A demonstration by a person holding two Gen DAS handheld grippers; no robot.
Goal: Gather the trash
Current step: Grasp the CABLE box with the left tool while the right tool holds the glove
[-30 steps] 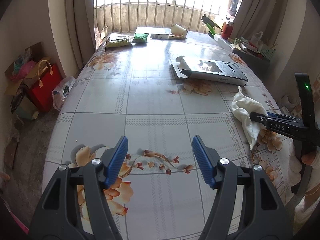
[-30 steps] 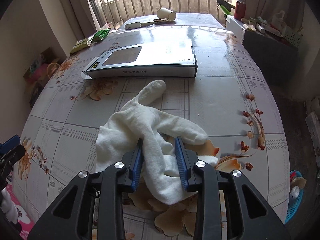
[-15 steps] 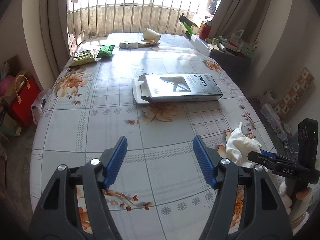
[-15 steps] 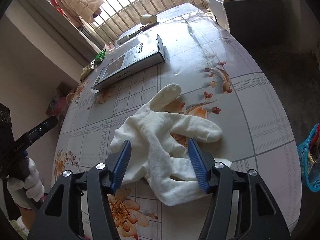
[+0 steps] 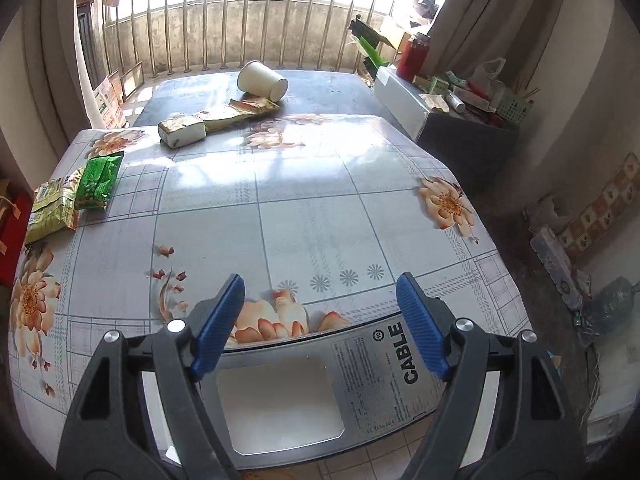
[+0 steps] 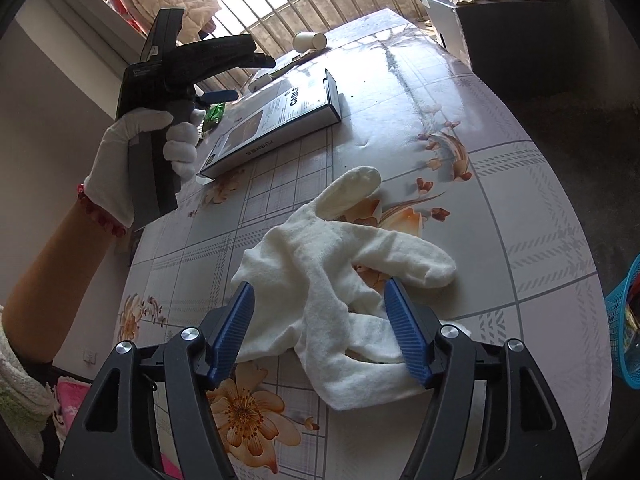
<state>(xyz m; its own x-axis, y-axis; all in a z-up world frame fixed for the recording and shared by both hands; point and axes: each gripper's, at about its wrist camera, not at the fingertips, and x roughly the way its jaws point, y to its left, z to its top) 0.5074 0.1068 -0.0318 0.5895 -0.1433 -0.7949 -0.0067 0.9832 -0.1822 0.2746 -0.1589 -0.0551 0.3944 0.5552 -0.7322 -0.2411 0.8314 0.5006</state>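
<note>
In the left wrist view my left gripper (image 5: 320,292) hangs over the near end of a grey box marked CABLE (image 5: 360,380). Its jaws are opening and the pads do not touch the box. A tipped paper cup (image 5: 262,80), a small carton (image 5: 182,132), a flat wrapper (image 5: 240,110) and two green snack packets (image 5: 98,180) lie farther off. In the right wrist view my right gripper (image 6: 318,286) straddles a crumpled white cloth (image 6: 320,248) on the table. Its jaws are opening and the pads stand clear of the cloth.
The flowered table (image 5: 304,220) ends at a barred window. A dark side table (image 5: 460,136) with clutter stands at the right. A blue basket (image 6: 624,340) sits on the floor beside the table. A gloved hand (image 6: 176,148) holds the left gripper above the box (image 6: 280,120).
My left gripper has travelled across the table and now sits over the cable box. My right gripper has widened and let go of the white cloth, which rests on the table.
</note>
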